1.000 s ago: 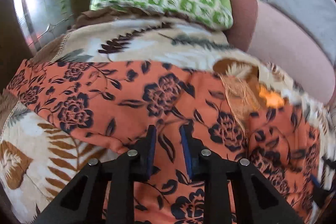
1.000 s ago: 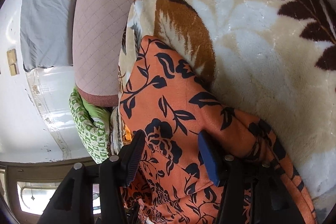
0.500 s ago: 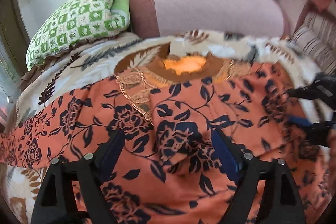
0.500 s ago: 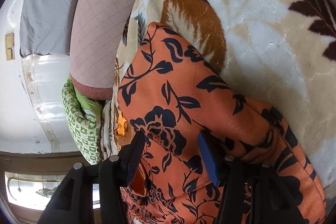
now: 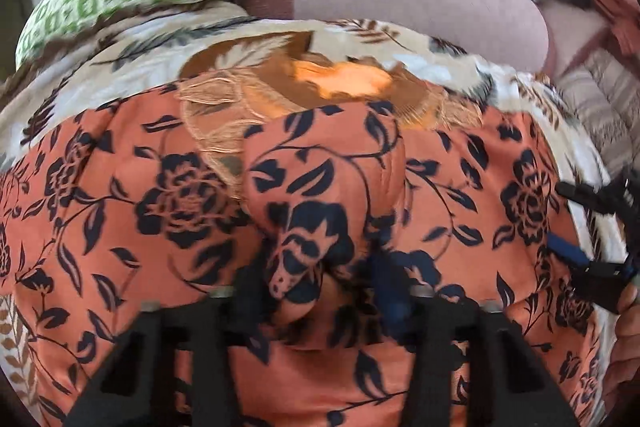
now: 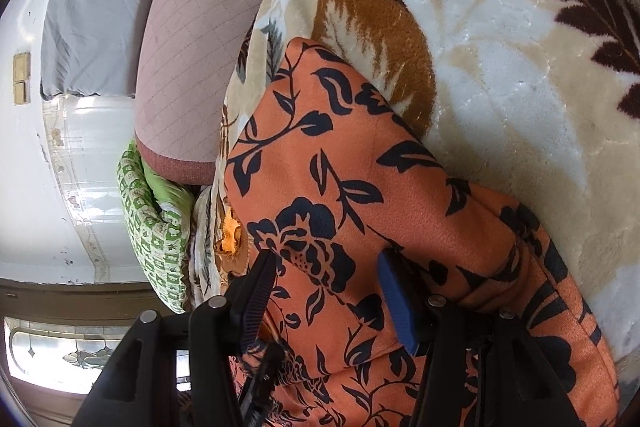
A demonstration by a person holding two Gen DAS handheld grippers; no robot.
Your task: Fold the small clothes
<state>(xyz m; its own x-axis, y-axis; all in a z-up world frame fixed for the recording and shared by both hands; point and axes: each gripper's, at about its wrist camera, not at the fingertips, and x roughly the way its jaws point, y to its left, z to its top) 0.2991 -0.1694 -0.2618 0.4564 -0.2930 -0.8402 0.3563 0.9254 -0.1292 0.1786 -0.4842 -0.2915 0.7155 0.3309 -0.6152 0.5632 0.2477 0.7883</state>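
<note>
Leaf-print blanket [image 6: 500, 27], orange floral garment [image 5: 160, 227], blurred left hand-held gripper [image 5: 316, 287]

Bright daylight throughout, left wrist view smeared by motion blur, its left tongs [image 5: 316, 287] soft and dark, right wrist view sharp, sheen on the plush blanket [image 6: 500, 39], glare at the window [image 6: 52, 351], fisheye bending and black vignette at corners

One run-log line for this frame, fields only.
stage: folding, unfinished | left gripper: straddling bunched fold of orange floral garment, grip unclear | right gripper: open over garment's edge | surface: leaf-print blanket
</note>
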